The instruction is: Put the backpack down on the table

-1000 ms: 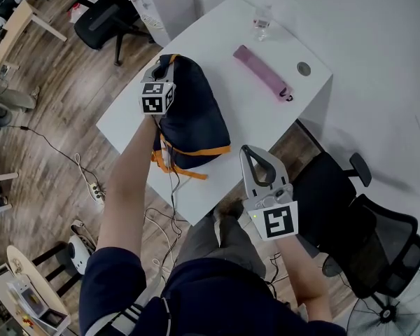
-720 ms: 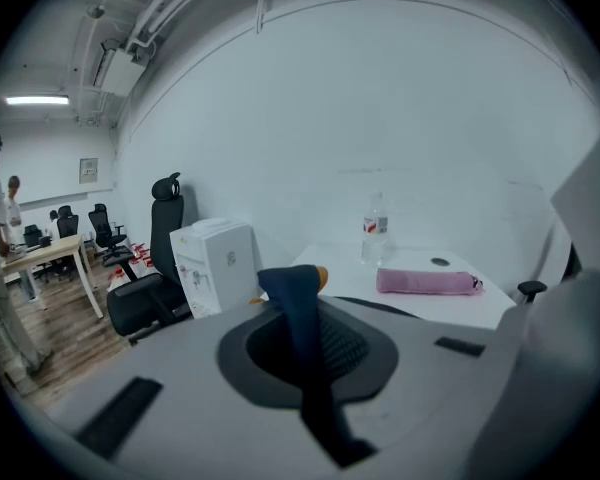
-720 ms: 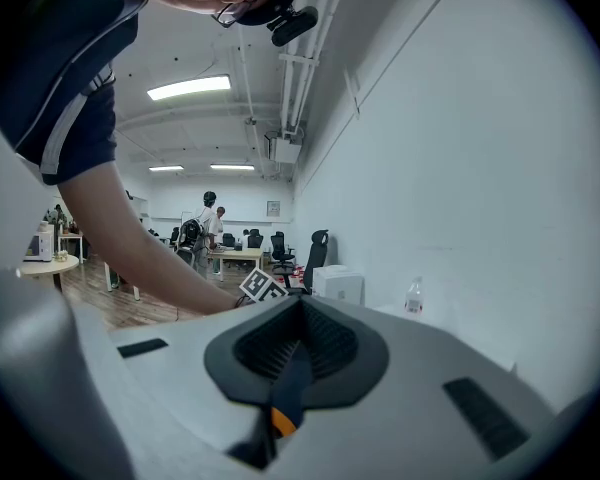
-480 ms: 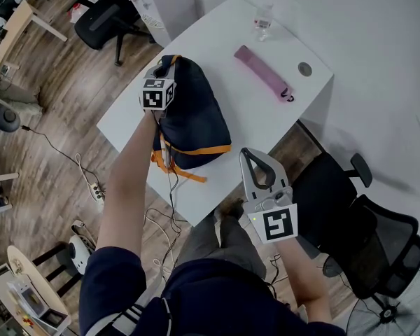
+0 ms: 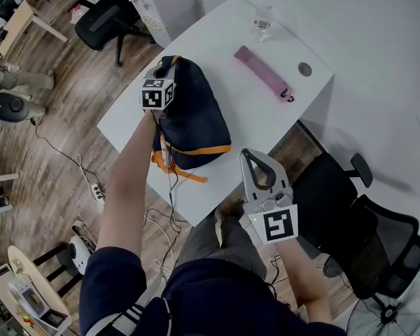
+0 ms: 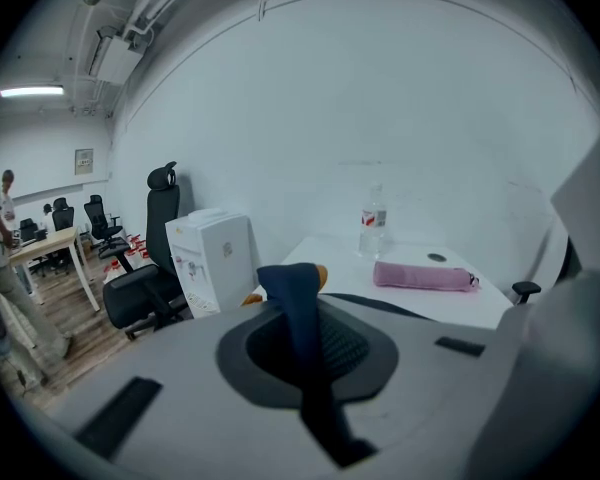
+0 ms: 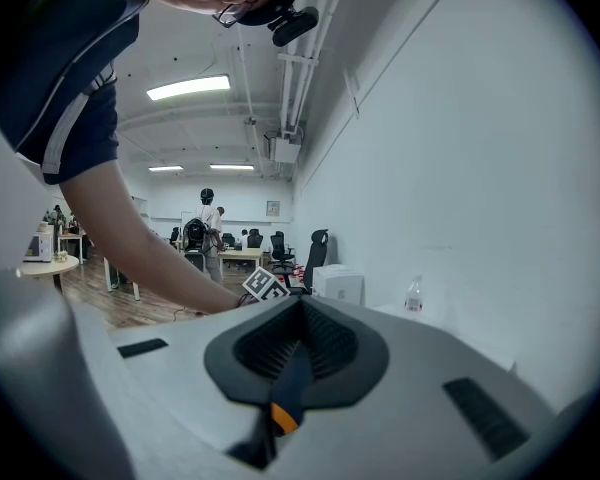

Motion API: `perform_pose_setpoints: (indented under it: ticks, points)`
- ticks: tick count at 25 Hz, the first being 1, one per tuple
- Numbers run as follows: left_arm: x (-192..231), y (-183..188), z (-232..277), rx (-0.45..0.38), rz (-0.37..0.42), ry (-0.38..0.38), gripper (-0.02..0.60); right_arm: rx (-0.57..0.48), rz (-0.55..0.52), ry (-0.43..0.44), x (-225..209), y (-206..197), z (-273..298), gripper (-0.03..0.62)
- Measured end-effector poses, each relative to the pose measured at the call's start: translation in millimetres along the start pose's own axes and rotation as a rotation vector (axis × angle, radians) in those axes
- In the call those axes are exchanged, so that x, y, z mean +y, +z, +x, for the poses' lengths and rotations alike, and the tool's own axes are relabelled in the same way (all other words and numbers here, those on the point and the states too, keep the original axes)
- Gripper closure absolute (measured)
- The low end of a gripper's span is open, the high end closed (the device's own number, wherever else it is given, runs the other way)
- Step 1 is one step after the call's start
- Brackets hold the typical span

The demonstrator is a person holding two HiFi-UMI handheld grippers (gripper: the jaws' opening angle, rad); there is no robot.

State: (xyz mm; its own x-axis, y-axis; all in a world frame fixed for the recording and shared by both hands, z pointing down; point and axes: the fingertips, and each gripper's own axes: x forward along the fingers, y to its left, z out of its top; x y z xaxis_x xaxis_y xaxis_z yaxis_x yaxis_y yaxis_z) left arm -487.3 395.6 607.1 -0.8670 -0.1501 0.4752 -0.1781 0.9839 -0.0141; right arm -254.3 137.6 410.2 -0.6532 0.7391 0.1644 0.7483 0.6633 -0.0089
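Backpack (image 5: 196, 117), dark blue with orange trim, lies flat on the white table (image 5: 266, 121). Its top end is directly under the left gripper (image 5: 161, 67) and its body stretches from those jaws toward the person. The left gripper is closed on a dark blue strap (image 6: 298, 313) at the top of the backpack. The strap passes between the jaws and rises a little above them.

The right gripper (image 5: 250, 154) is apart from the bag, just beside its orange-edged lower corner, on the side of the table edge. Its jaws are together. The right gripper view shows a thin dark strip with an orange spot in the slit between them, and I cannot tell what this strip is. In the head view nothing reaches from the bag to this gripper.

The head view gives the whole bag and both grippers at once, but not the strap inside the left jaws. The left gripper view shows this strap clearly. Beyond the jaws it shows a pink pouch (image 6: 420, 275), a bottle (image 6: 372, 230) and, to the left, a white cabinet (image 6: 212, 258).
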Motion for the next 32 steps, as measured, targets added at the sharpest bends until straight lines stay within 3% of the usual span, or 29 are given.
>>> perform_pose_setpoints:
  ticks: [11, 15, 18, 22, 27, 32]
  points:
    - [-1.3, 3.1, -4.2, -0.009, 0.005, -0.009, 0.537, -0.003, -0.001, 0.005, -0.9, 2.3, 0.0, 0.597]
    - [-3.5, 5.9, -7.6, -0.021, -0.001, -0.024, 0.476, -0.005, 0.000, 0.007, -0.4, 3.2, -1.5, 0.597]
    - [-6.9, 7.1, -10.8, -0.025, -0.014, -0.043, 0.376, -0.007, -0.003, 0.008, -0.5, 3.2, -3.1, 0.597]
    - [-9.9, 7.8, -15.0, -0.029, -0.003, -0.061, 0.302, -0.009, -0.008, 0.010, 0.8, 3.6, -4.5, 0.597]
    - [-10.1, 10.7, -20.8, -0.048, -0.004, -0.053, 0.243, -0.010, -0.015, 0.008, 0.5, 5.4, -7.9, 0.597]
    - [-16.5, 21.1, -29.8, -0.075, 0.002, -0.067, 0.227, -0.012, -0.019, 0.004, -1.5, 7.3, -10.8, 0.597]
